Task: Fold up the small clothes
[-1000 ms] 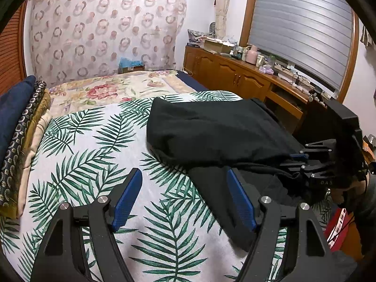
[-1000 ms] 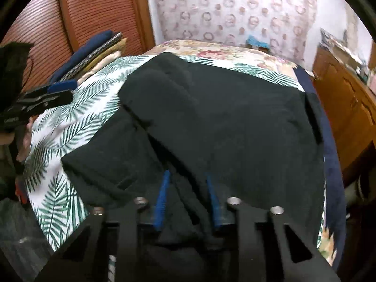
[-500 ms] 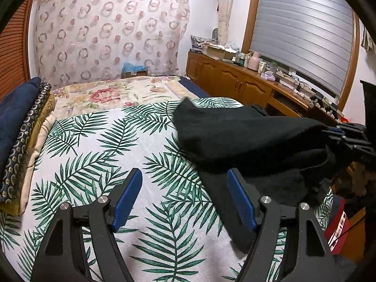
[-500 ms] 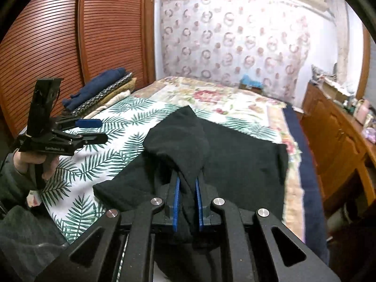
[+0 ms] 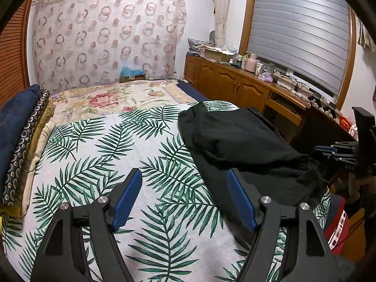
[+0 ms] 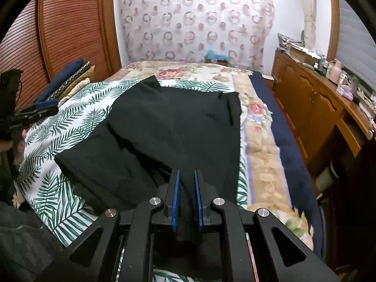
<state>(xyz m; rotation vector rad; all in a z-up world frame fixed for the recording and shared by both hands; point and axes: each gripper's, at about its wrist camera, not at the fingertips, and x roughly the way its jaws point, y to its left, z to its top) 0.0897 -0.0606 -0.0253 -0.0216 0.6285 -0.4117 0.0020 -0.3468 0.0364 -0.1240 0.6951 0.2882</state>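
The black garment (image 6: 174, 129) is lying on the right half of the bed, spread over the palm-leaf bedspread (image 5: 98, 164), with one layer already doubled over the rest and its near edge bunching toward the bed's foot. The right gripper (image 6: 186, 197) is pinching that near edge, its blue pads (image 6: 175, 199) closed on a ridge of the cloth. The left gripper (image 5: 183, 197) is hovering above bare bedspread just beside the garment's left edge, its jaws standing wide apart and holding nothing. The fold in hand appears part done. To do it well, the right gripper should be drawing the pinched edge taut and level before laying it down, so the upper layer is not dragging or wrinkling; the left gripper would serve best by taking the free near corner or pinning the lower layer, keeping edges in line. A stack of folded textiles (image 5: 21, 141) is resting along the bed's left side, and a wooden cabinet (image 5: 235, 89) is standing well apart to the right.
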